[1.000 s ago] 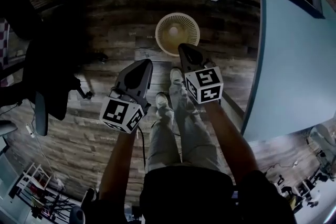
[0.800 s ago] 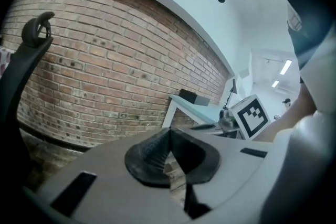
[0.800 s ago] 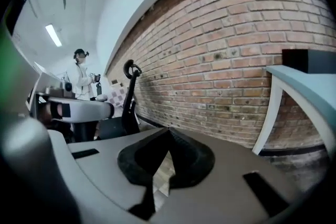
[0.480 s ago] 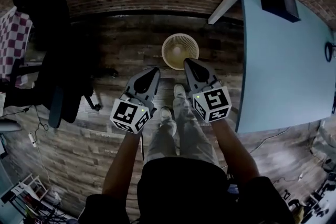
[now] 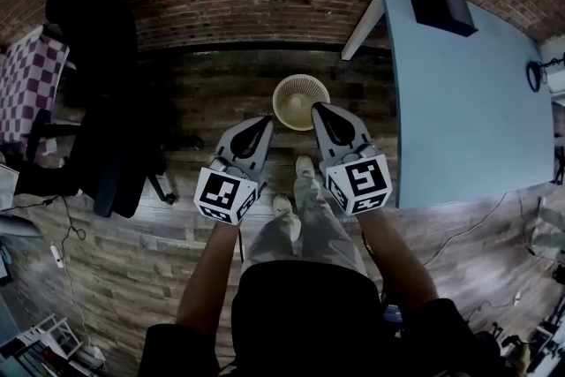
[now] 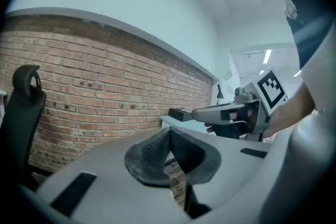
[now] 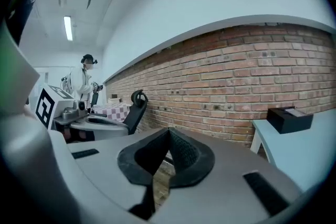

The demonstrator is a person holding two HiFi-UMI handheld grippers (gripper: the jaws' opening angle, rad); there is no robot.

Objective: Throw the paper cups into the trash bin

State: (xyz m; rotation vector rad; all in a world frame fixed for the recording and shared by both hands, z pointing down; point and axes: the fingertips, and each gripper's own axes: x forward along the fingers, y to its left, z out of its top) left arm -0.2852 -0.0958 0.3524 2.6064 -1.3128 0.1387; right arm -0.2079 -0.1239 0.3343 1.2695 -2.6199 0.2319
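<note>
A round cream mesh trash bin (image 5: 301,101) stands on the wooden floor by the brick wall; what lies inside it I cannot make out. Both grippers hover side by side just this side of the bin, pointing toward the wall. My left gripper (image 5: 263,121) is shut, its pads meeting with nothing between them (image 6: 169,131). My right gripper (image 5: 318,109) is shut too, empty (image 7: 169,131). No paper cup shows in any view. Each gripper view catches the other gripper alongside: the right gripper (image 6: 231,113), the left gripper (image 7: 79,118).
A light blue table (image 5: 468,93) with a black box (image 5: 441,0) stands at the right. A black office chair (image 5: 97,101) and a checkered cloth (image 5: 26,75) are at the left. A person (image 7: 84,78) stands far off. My own shoes (image 5: 305,168) are below the bin.
Both grippers have come up and away from the bin, which now looks smaller and farther. The head view has tilted up, showing more brick wall and table.
</note>
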